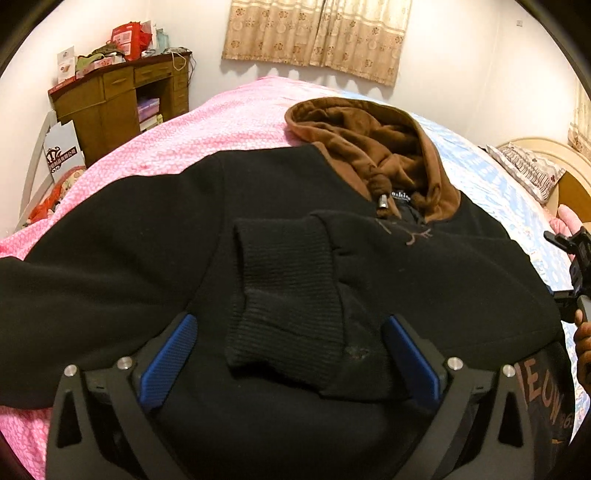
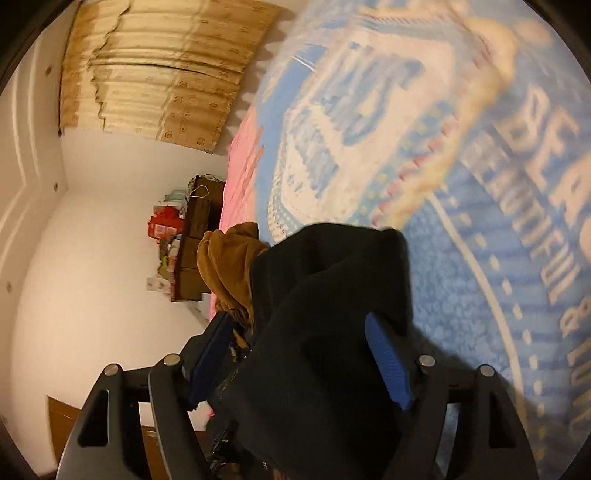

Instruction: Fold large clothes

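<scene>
A black hoodie (image 1: 122, 258) with a brown hood (image 1: 369, 147) lies spread on the bed. One sleeve is folded across its chest, and the ribbed cuff (image 1: 288, 280) lies between the blue pads (image 1: 170, 358) of my left gripper (image 1: 290, 321). Those pads stand wide apart and clear of the cuff, so this gripper is open. In the right wrist view, my right gripper (image 2: 295, 319) is rolled on its side and open. A fold of the black hoodie (image 2: 325, 295) hangs loosely between its blue fingers (image 2: 388, 365), draping over one, with the brown hood (image 2: 229, 266) just beyond.
A pink sheet (image 1: 221, 122) and a blue printed blanket (image 2: 461, 184) cover the bed. A wooden cabinet (image 1: 122, 103) piled with clutter stands by the far wall, under beige curtains (image 1: 317, 33). A pillow (image 1: 528, 170) lies at the headboard. A person's hand (image 1: 583, 339) holds the other gripper at the right edge.
</scene>
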Tool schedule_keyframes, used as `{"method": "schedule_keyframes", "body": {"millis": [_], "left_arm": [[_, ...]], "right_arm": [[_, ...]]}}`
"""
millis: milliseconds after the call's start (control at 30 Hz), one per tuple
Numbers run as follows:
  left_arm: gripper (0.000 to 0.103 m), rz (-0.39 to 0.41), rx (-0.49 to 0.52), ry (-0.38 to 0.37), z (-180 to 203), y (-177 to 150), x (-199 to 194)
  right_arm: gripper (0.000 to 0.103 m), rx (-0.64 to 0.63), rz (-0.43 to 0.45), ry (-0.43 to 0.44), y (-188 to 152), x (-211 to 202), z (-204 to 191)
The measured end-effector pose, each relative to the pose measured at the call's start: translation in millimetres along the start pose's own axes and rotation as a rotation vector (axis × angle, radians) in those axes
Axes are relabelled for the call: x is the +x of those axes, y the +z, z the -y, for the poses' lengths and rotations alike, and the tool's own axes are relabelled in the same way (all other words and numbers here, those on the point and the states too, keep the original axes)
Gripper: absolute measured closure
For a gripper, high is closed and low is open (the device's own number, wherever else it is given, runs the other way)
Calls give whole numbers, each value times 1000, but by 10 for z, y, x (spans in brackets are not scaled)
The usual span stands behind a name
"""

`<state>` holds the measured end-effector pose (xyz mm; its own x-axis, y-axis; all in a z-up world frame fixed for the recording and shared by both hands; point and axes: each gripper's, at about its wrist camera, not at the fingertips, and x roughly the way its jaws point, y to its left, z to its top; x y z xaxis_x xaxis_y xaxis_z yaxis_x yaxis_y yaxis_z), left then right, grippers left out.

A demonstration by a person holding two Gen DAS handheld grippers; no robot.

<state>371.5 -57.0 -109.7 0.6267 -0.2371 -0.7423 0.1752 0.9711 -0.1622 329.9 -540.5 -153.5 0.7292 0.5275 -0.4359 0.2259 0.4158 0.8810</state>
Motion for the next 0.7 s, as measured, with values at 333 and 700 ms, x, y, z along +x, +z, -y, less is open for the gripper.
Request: {"method": "schedule_keyframes", "body": {"millis": [333,700], "left_arm": [[0,29,-38,-48,-72,-16,-53],[0,71,-96,-127,-186,-35,-127]], "right_arm": [[28,-356,12,-469,-207,224,-513],[80,-748,152,-803,-521,490,-810]]}}
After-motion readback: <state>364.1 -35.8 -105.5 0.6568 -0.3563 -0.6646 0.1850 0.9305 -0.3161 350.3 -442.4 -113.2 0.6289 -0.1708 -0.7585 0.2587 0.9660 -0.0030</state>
